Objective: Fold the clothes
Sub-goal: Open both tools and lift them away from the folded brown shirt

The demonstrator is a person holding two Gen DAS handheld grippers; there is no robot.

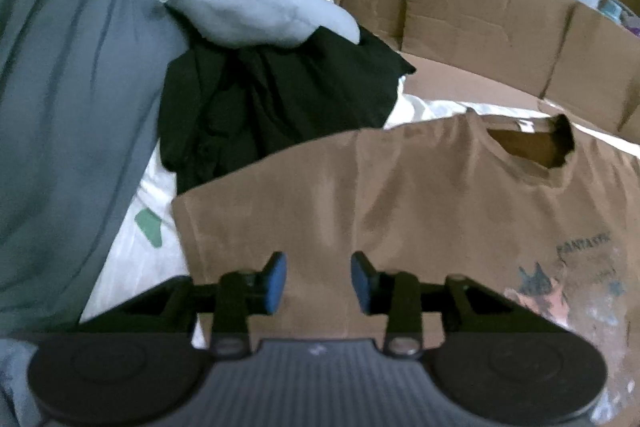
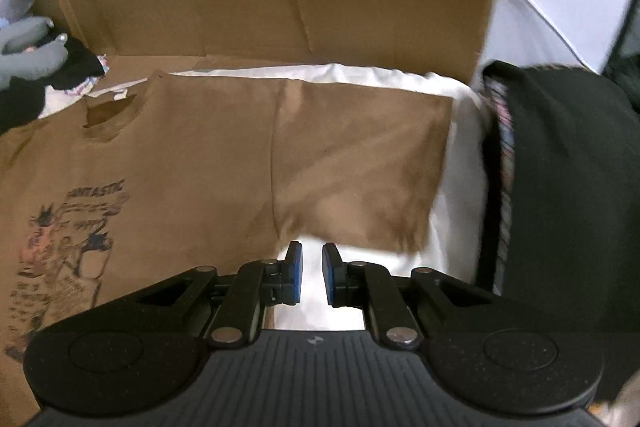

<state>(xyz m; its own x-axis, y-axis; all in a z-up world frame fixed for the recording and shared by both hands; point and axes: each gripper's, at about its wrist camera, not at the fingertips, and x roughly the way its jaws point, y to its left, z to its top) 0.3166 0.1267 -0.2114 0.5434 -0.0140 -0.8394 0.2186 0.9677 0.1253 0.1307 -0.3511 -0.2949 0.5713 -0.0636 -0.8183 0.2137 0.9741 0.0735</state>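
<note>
I have both grippers angled down over the brown T-shirt point(image 1: 400, 195): left gripper point(image 1: 319, 281) parted, right gripper point(image 2: 312, 273) narrowly apart, both empty.

Left tool point(image 1: 319, 281) and right tool point(image 2: 312, 273): black linkage arms, silver screws, blue pads, ribbed grey body.
</note>
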